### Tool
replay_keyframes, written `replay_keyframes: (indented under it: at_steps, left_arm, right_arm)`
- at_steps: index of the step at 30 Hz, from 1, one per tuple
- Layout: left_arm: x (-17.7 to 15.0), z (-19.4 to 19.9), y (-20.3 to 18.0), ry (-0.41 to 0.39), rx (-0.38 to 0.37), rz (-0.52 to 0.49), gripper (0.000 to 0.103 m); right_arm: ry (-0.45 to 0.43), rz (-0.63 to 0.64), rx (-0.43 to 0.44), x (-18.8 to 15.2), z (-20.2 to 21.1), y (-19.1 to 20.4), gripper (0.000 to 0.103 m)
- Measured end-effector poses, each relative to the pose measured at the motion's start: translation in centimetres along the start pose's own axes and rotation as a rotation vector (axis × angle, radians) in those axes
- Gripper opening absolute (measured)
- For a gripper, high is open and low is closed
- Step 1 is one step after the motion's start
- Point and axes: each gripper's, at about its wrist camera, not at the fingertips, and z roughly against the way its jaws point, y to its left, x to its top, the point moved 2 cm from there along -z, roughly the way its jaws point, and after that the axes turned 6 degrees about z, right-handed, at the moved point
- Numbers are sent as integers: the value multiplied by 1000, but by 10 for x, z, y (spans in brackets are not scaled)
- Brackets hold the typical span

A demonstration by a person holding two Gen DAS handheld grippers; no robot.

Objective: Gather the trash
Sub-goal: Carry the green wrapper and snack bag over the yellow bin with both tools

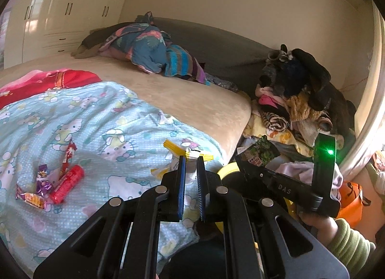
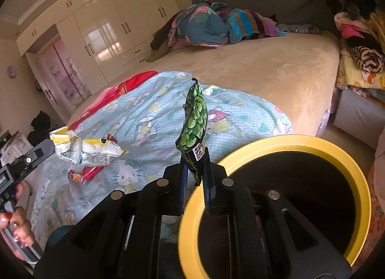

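In the right wrist view we see our right gripper [image 2: 195,170] clenched on the lower end of a green wrapper [image 2: 194,120], which stands upright from the jaws toward twelve o'clock, its printed code square just above the fingertips. The yellow-rimmed bin [image 2: 284,142] lies at about four o'clock from that wrapper, its rim passing just beneath the gripper's fingers; the wrapper is over the rim's near-left edge rather than inside the dark opening.

In the left wrist view our left gripper [image 1: 191,158] is closed on a yellow and white wrapper [image 1: 186,152], held at the fingertips over the blue cartoon-print blanket [image 1: 96,120]. The same packet [image 2: 84,150] shows at nine o'clock in the right wrist view, raised above the blanket.

At about eight o'clock from the left gripper, well apart from it, three more pieces rest on the blanket: a red tube-shaped packet [image 1: 67,183], a purple wrapper [image 1: 43,180] touching it, and an orange-ended wrapper [image 1: 31,198] just beside.

The blanket covers the near part of a beige bed [image 1: 182,96]. A heap of clothes [image 1: 296,100] sits at two o'clock.
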Motion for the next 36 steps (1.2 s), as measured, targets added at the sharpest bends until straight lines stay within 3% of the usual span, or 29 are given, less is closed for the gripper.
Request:
replay_keyframes:
  at_steps: [36]
  left_arm:
    - [-42,-31,-75,107,-126,-117,9]
  right_arm:
    - [81,18,-115,-30,28,-72,7]
